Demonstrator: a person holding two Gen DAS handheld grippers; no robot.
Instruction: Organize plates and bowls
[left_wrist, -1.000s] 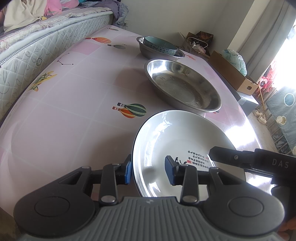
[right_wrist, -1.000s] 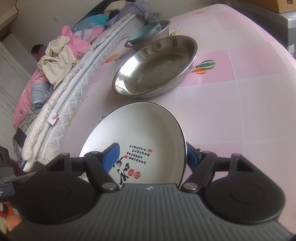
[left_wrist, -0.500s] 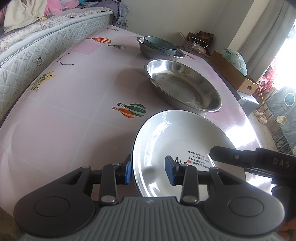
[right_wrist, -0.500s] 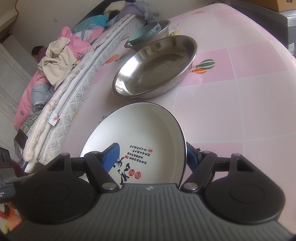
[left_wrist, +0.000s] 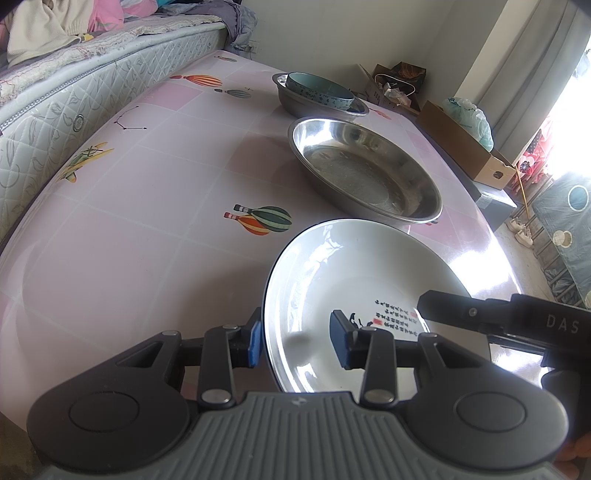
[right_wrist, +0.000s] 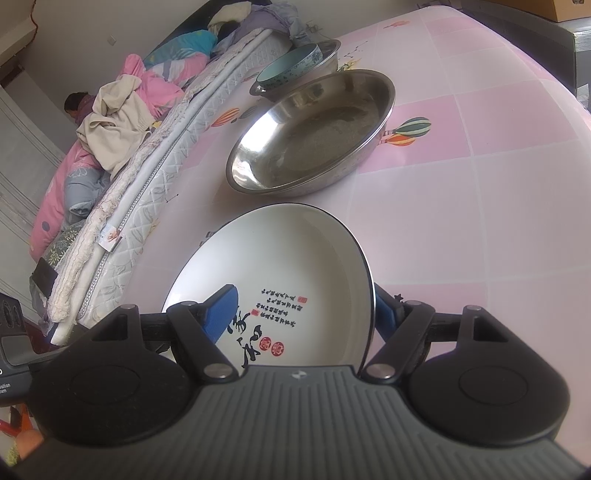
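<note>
Between both grippers' fingers (left_wrist: 338, 341) stands the white plate's (right_wrist: 295, 258) rim.

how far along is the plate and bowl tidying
Done: the teal bowl already sits nested in the small steel basin. In hand: the left tool and right tool each straddle the white plate rim; whether they are clamped is unclear. Left: the plate and the large steel pan are unstacked.
</note>
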